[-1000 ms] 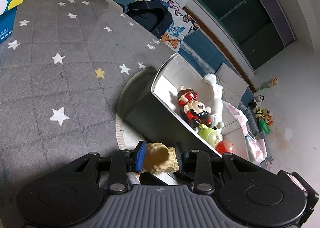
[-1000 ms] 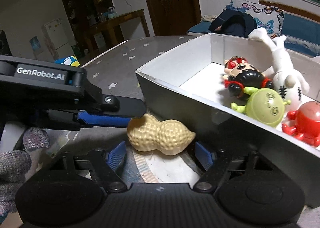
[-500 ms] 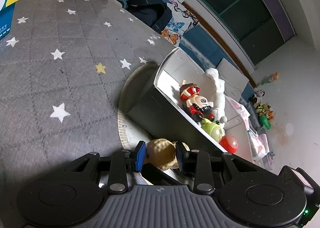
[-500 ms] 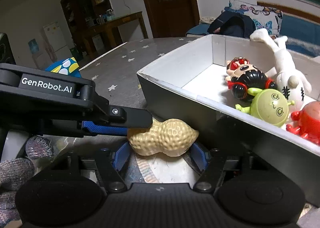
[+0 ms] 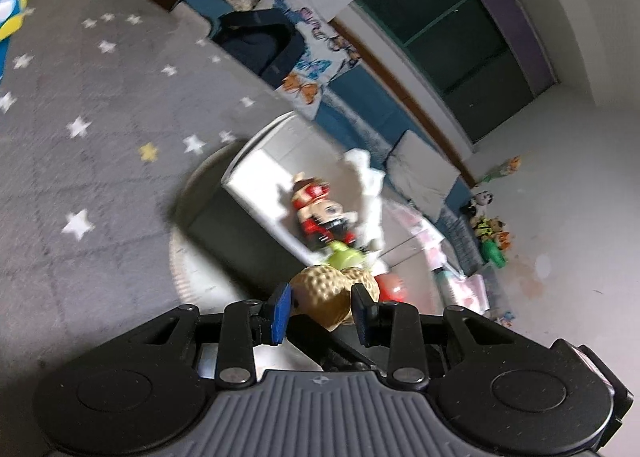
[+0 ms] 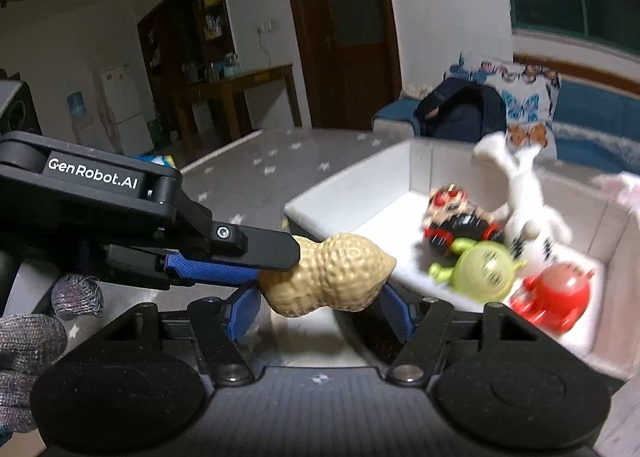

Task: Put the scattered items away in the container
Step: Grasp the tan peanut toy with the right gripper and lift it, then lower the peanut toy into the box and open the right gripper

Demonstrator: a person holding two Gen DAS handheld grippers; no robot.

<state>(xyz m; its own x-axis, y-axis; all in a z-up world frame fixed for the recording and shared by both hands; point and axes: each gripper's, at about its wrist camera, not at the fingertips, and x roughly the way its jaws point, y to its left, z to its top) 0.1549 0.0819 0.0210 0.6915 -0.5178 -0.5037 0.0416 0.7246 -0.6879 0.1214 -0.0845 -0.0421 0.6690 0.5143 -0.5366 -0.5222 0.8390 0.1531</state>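
Observation:
A tan peanut toy [image 6: 328,275] is held in the air in front of the white box [image 6: 344,185]. My right gripper [image 6: 320,305] is shut on its two ends. My left gripper [image 5: 322,307] is shut on the same peanut toy [image 5: 332,293] and reaches in from the left in the right wrist view, where its fingers [image 6: 256,247] show. The white box [image 5: 256,145] holds a red-capped doll [image 6: 456,213], a green round toy [image 6: 484,269], a red toy [image 6: 556,293] and a white plush [image 6: 524,201].
The box stands on a round mat [image 5: 188,257] on a grey star-patterned table [image 5: 80,145]. A blue and yellow box [image 5: 8,17] is at the table's far left. A dark bag [image 6: 460,109] and butterfly cushion [image 6: 520,93] lie on a sofa behind.
Both grippers have lifted the peanut toy off the mat, up to about the level of the box rim. The right gripper's jaws closed onto it.

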